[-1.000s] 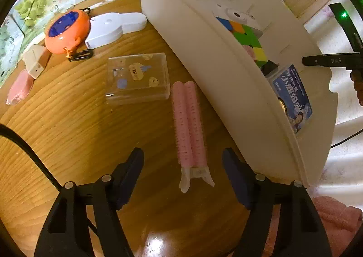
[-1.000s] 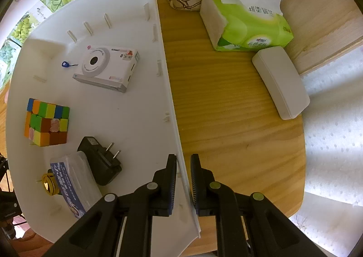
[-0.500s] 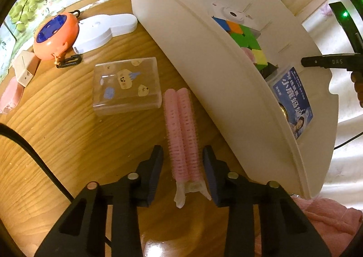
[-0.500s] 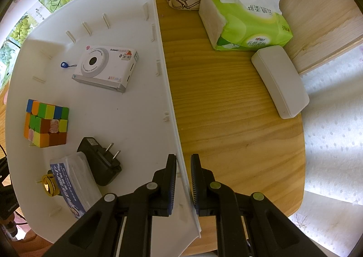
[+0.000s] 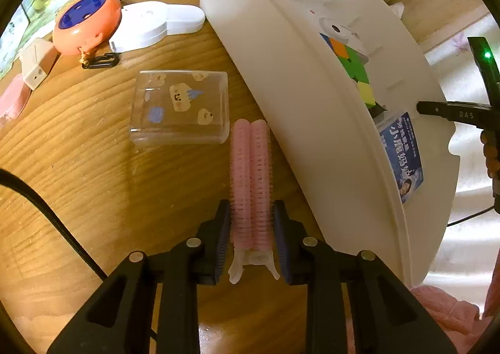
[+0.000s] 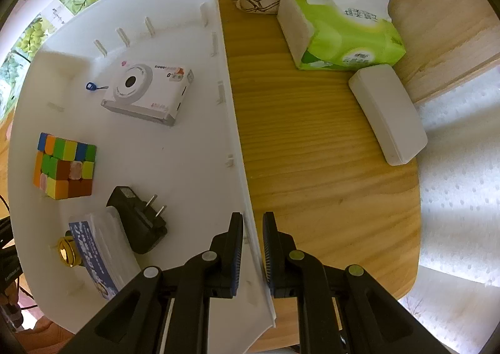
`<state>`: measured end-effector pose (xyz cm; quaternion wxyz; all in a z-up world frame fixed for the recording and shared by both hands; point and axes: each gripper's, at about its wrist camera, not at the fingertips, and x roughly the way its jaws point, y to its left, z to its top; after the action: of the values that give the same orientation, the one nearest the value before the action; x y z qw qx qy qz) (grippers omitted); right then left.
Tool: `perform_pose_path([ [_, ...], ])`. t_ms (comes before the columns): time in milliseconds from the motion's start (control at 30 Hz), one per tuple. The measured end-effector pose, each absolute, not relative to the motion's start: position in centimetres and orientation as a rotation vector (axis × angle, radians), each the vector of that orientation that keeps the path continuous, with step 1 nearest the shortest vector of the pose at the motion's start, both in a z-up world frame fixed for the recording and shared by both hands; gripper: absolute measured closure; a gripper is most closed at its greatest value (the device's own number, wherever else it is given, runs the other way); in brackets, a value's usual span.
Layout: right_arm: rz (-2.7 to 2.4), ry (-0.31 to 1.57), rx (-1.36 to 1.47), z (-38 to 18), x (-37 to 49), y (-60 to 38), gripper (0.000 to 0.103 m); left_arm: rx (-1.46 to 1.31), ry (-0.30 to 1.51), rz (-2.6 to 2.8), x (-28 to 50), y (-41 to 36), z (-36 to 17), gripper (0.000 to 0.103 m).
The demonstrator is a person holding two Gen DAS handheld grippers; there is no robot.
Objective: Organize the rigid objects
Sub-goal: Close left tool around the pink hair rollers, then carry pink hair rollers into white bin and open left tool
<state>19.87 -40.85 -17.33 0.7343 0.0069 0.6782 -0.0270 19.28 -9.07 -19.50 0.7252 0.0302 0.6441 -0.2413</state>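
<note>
A pink hair-roller clip (image 5: 250, 172) lies on the wooden table beside the white bin's outer wall (image 5: 293, 97). My left gripper (image 5: 250, 229) is shut on the clip's near end, both pads pressed against its sides. In the right wrist view, my right gripper (image 6: 252, 235) is shut on the white bin's side wall (image 6: 228, 97), one finger inside and one outside. Inside the bin lie a white camera (image 6: 147, 91), a colour cube (image 6: 64, 166), a black plug adapter (image 6: 137, 222), a blue-labelled clear box (image 6: 93, 247) and a gold ring (image 6: 67, 250).
On the table left of the bin lie a clear sticker box (image 5: 179, 107), an orange round gadget (image 5: 87, 21), a white flat case (image 5: 156, 24) and a small white box (image 5: 36, 61). Right of the bin sit a green tissue pack (image 6: 340, 25) and a white case (image 6: 387, 113).
My left gripper's fingers closed from wide apart onto the pink roller clip and moved slightly forward along it. The right gripper and the bin stayed still.
</note>
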Motion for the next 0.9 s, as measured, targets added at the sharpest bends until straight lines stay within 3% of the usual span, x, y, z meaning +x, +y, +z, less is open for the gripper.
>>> perform_pose_path([
  [533,0.051,1.484,-0.029,-17.5,19.7,-40.6,0.090,-0.081,1.394,-0.363,15.9,-7.7,-18.7,0.075],
  [900,0.158,1.475,-0.081,-18.0,19.8,-40.5,0.090,-0.170,1.276,-0.218,13.1,-5.9,-14.3,0.075],
])
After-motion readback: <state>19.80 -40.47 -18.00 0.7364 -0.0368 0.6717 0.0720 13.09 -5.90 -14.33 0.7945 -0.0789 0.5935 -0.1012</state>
